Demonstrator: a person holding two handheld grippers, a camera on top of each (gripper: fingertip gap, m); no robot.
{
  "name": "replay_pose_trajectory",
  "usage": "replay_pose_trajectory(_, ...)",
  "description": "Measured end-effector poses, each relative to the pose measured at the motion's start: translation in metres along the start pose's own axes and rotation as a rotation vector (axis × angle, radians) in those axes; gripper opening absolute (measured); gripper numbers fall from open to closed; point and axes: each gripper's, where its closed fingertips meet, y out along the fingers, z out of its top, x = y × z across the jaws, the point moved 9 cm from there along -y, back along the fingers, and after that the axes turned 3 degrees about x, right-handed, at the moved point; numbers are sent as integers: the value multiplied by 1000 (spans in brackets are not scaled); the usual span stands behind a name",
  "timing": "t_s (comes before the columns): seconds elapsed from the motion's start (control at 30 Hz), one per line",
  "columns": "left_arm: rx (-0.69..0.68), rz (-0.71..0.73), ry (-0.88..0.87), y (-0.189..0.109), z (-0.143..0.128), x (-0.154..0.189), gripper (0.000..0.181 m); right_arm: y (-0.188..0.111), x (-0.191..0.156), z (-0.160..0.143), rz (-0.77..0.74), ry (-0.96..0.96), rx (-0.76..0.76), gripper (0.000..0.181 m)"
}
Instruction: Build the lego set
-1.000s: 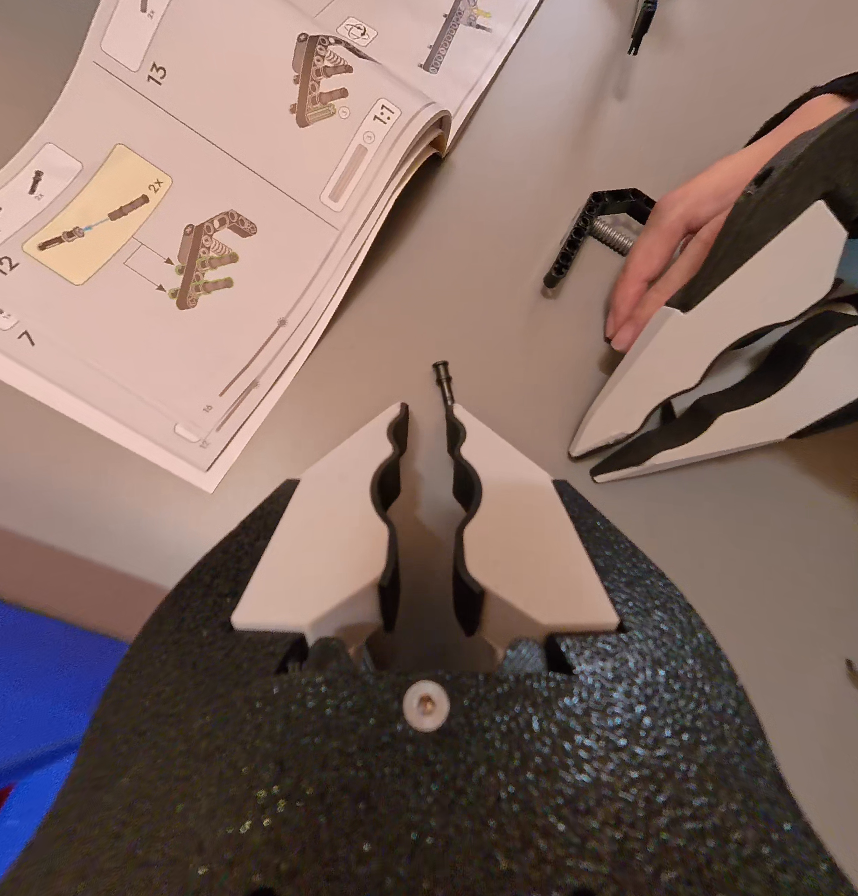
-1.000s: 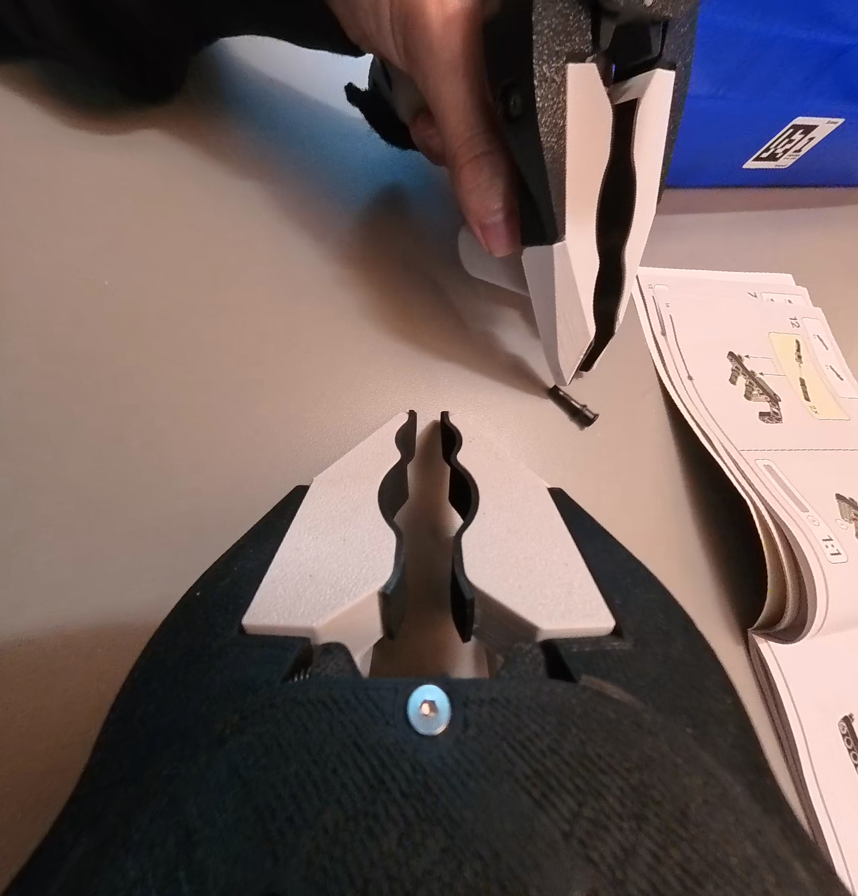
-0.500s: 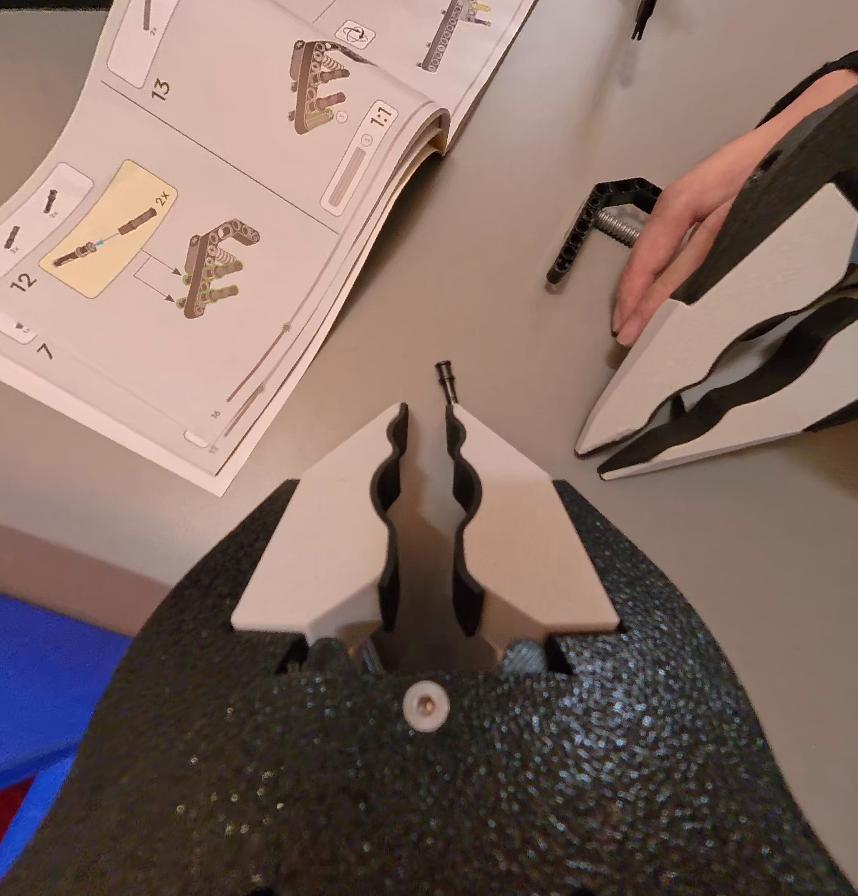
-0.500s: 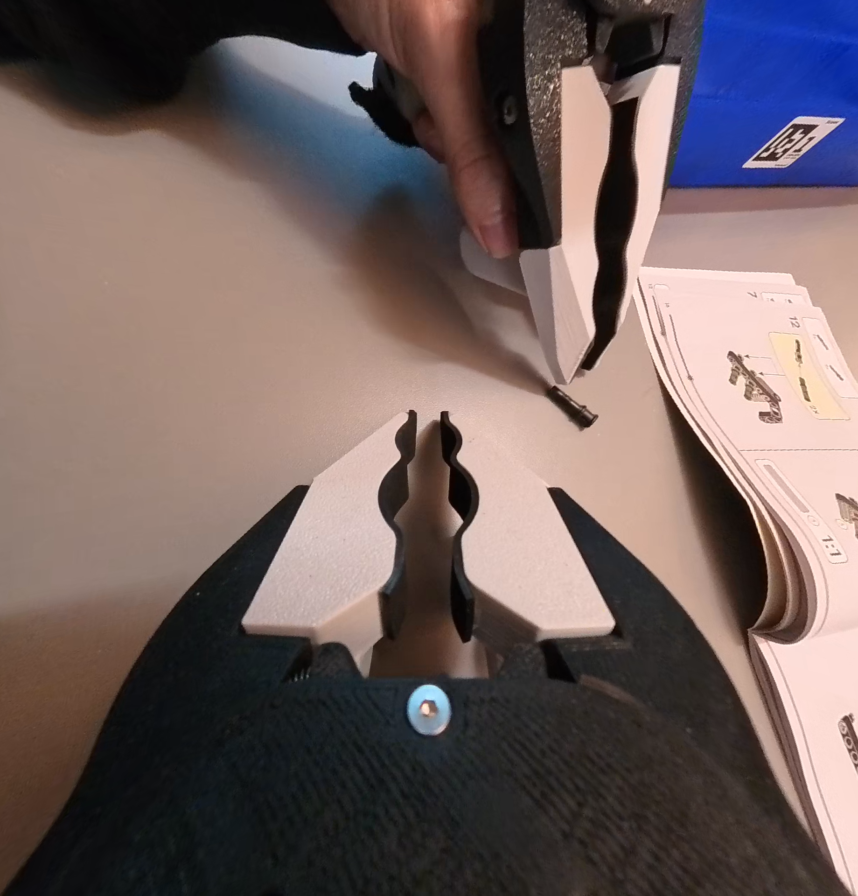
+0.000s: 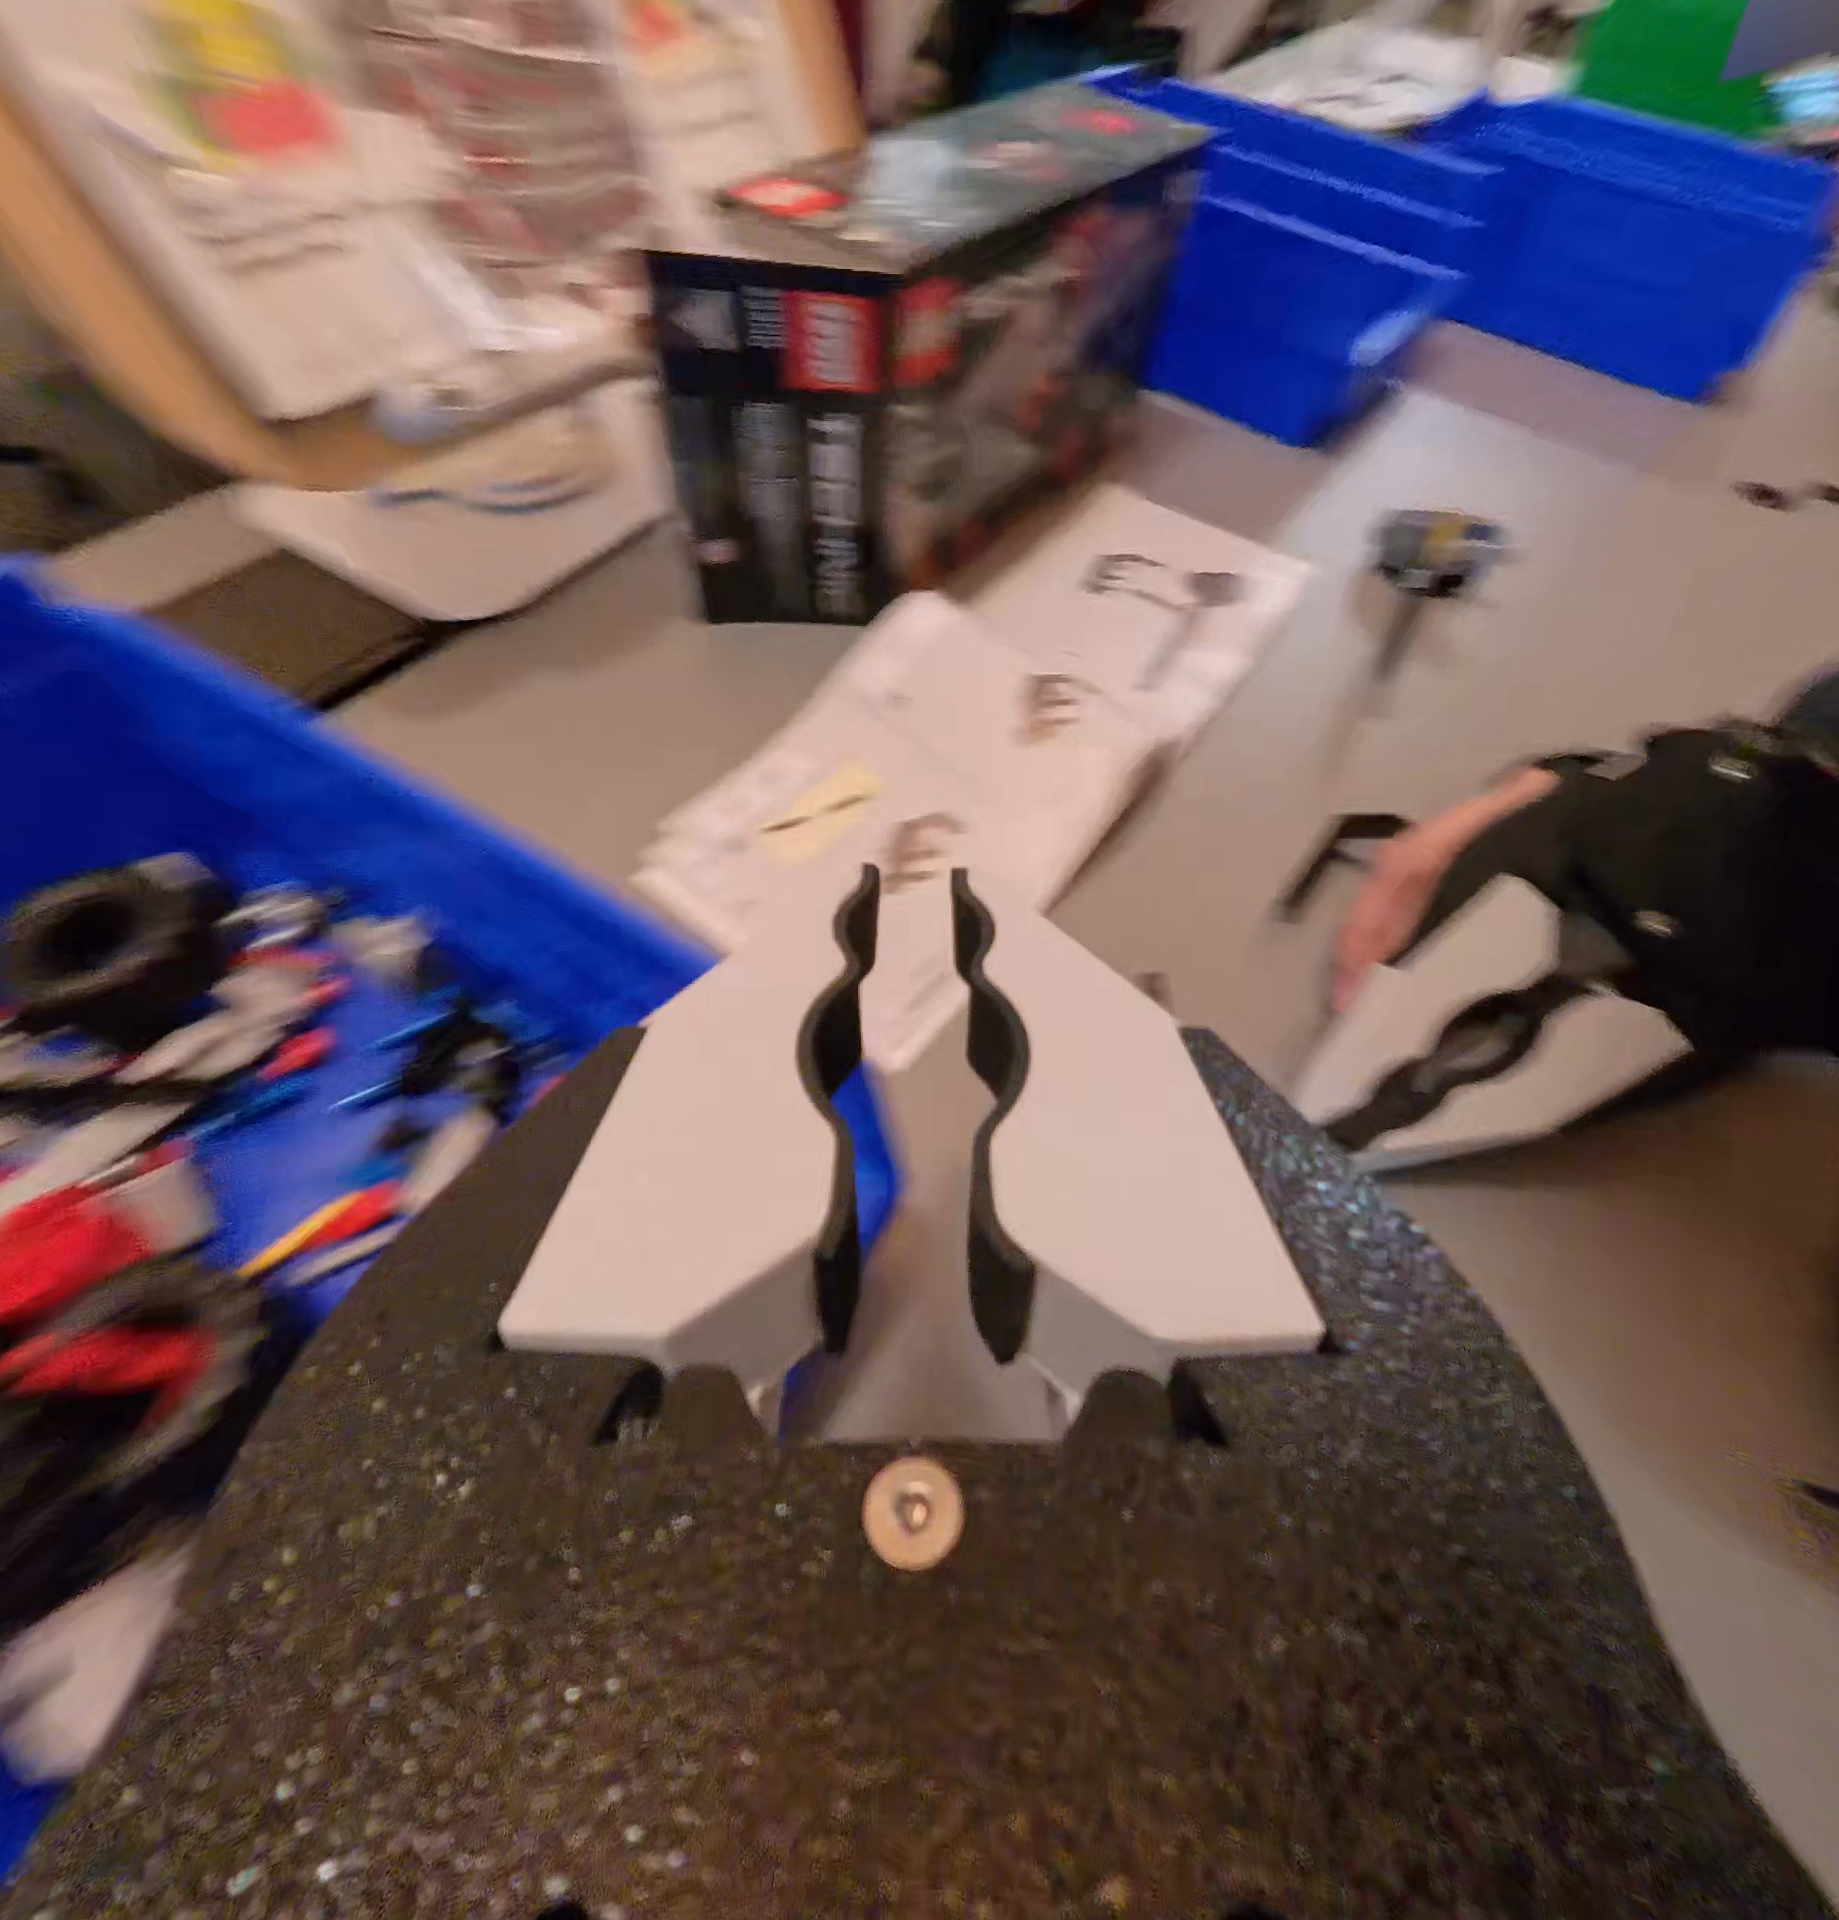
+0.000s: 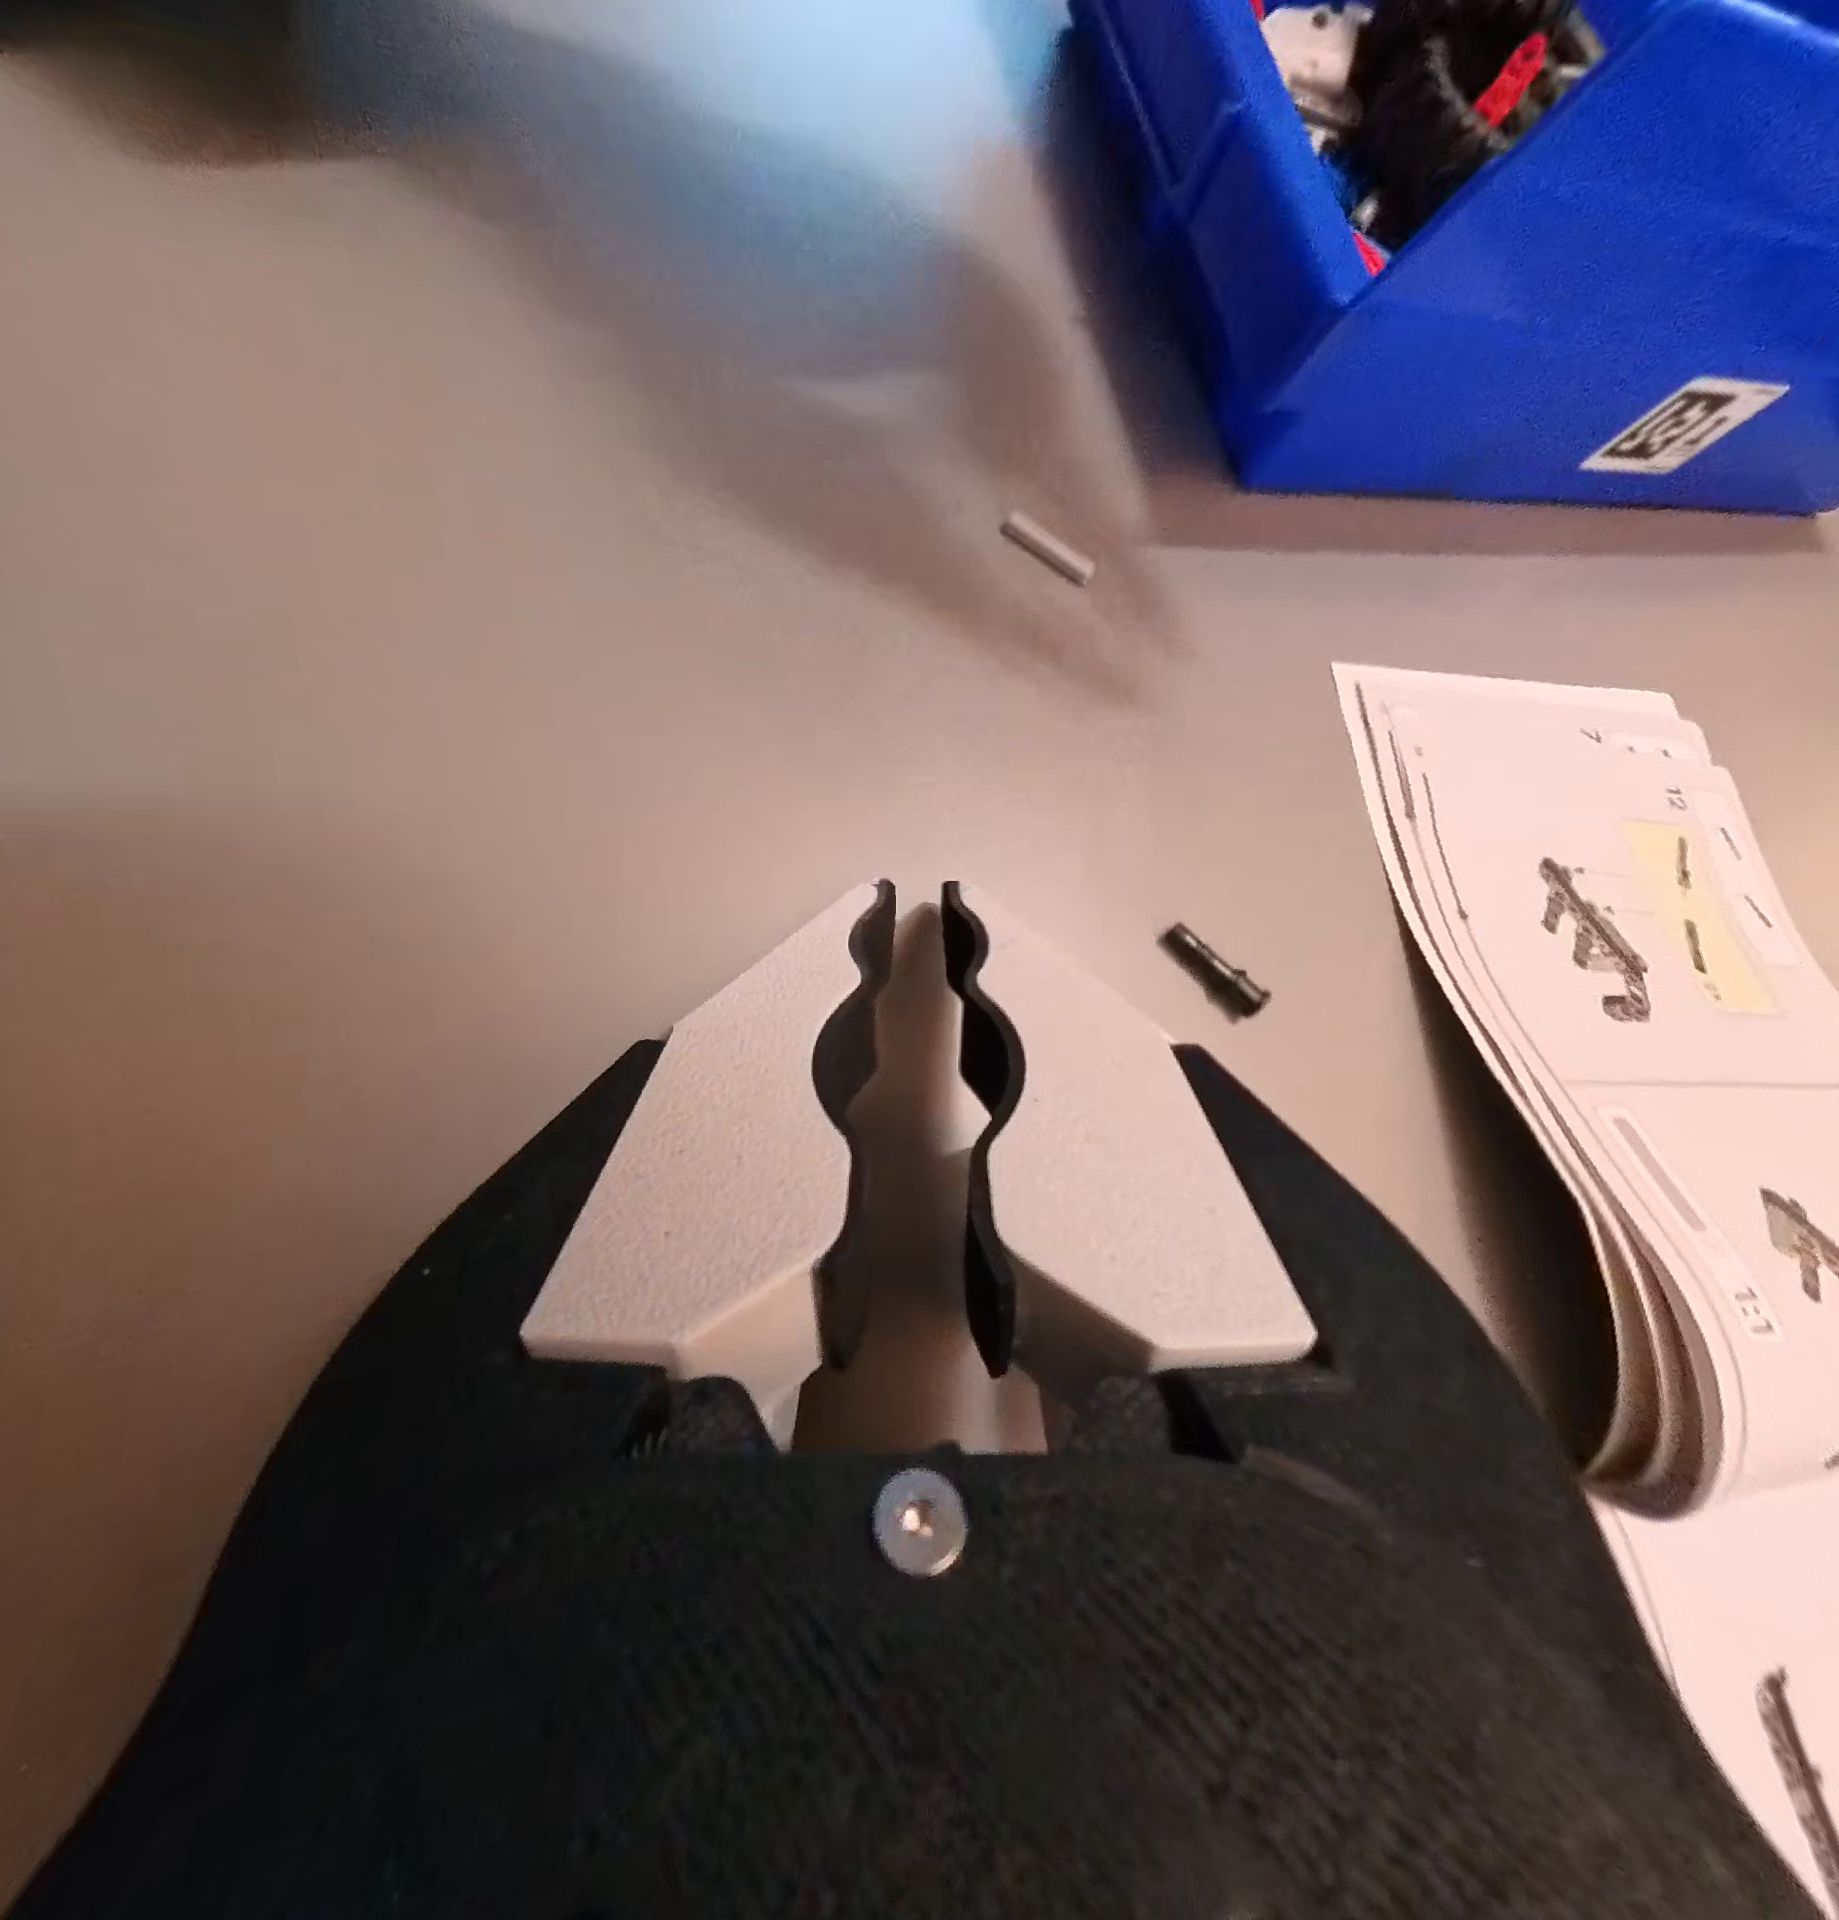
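The black pin, right of centre, looks tiny, stiff, light and apt to roll — pinch mid-shaft. Left gripper slightly spread, empty; right gripper nearly pressed together, empty.

Matt grey smooth tabletop; glossy blue plastic bin; small black plastic pin; paper instruction booklet; right hand-held gripper with a grainy black plastic body.

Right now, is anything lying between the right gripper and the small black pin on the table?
Nothing visible: bare table separates the right gripper from the black pin, which lies beside the instruction booklet.
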Motion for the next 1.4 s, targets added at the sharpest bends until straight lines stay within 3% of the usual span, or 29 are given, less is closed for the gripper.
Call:
replay_pose_trajectory(0.03, -18, 77, -5, -12, 5, -17, 12, 4, 0, 2, 6, 5, -1, 5)
replay_pose_trajectory(0.2, -286, 461, 64, -61, 32, -108, 18, 23, 0, 17, 64, 26, -4, 0)
replay_pose_trajectory(0.3, -335, 603, -17, -72, 44, -145, 23, 35, 2, 25, 76, 16, -1, 0)
replay_pose_trajectory(0.4, -279, 606, -55, -64, 46, -163, 24, 43, 5, 29, 85, 20, 1, 0)
replay_pose_trajectory(0.57, -381, 545, -26, -45, 31, -166, 24, 50, 7, 34, 94, 10, 2, 0)
replay_pose_trajectory(0.7, -415, 591, -49, -45, 26, -176, 24, 50, 7, 34, 95, 13, 2, 0)
replay_pose_trajectory(1.0, -490, 581, -78, -40, 15, -179, 24, 50, 6, 34, 85, -1, 4, 0)
replay_pose_trajectory(1.4, -508, 509, -28, 2, 7, -176, 25, 50, 5, 34, 77, -12, 6, 0)
